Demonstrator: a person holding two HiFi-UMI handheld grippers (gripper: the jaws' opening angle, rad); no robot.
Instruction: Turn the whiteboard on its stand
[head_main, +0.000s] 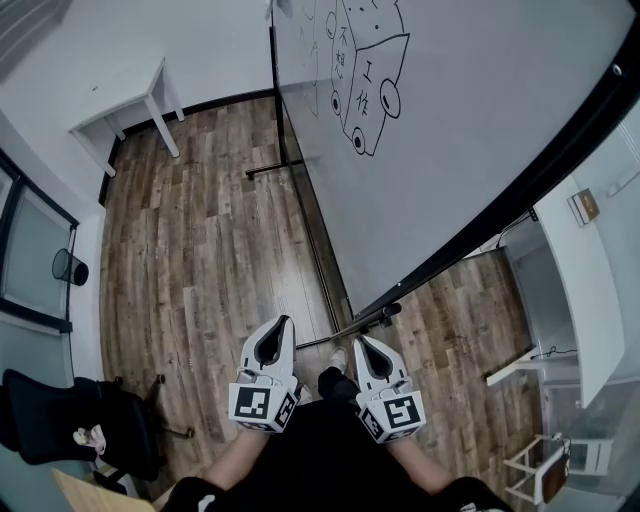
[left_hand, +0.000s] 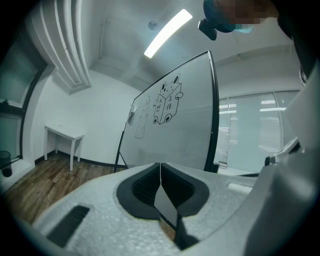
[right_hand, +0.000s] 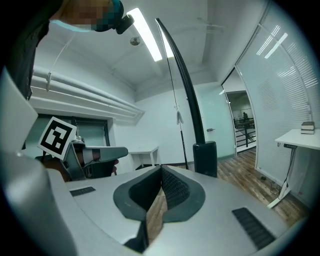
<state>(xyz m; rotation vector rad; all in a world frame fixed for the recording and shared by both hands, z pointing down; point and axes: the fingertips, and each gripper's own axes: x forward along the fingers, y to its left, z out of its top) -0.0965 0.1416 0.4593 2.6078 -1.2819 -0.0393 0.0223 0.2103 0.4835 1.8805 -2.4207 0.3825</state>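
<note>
1. Down at the bottom of the head view, the left claw (head_main: 282, 324) and the right claw (head_main: 361, 343) sit side by side just ahead of the person's dark lap, marker cubes facing up, both pointing forward.
2. Left claw: clenched, pads pressed together with nothing between them.
3. Right claw: clenched too, its tips meeting with no object caught in them, only floorboards showing through the slit lower down.
4. Straight ahead stands the whiteboard (head_main: 480, 130), big and pale with a black frame, filling the upper right of the head view.
5. Neither claw touches it; both are apart from its near end.
6. From the left gripper view the board's drawn face is on show; from the right gripper view it is seen almost edge-on, the black frame rising as a thin dark curve.
7. On that face, a black marker drawing (head_main: 365, 80) of a boxy cube on little wheels, plus fainter scribbles beside it.
8. Below the board, the stand (head_main: 318, 258) runs a dark rail low over the wooden floor (head_main: 200, 250), with a black foot near the claws.
9. Far left corner, a white worktop (head_main: 140, 95) stands against the wall.
10. Lower left, a black office chair (head_main: 70, 420), and a black bin (head_main: 70, 267) by the glass wall.
11. Right side, another long white worktop (head_main: 590, 300).
</note>
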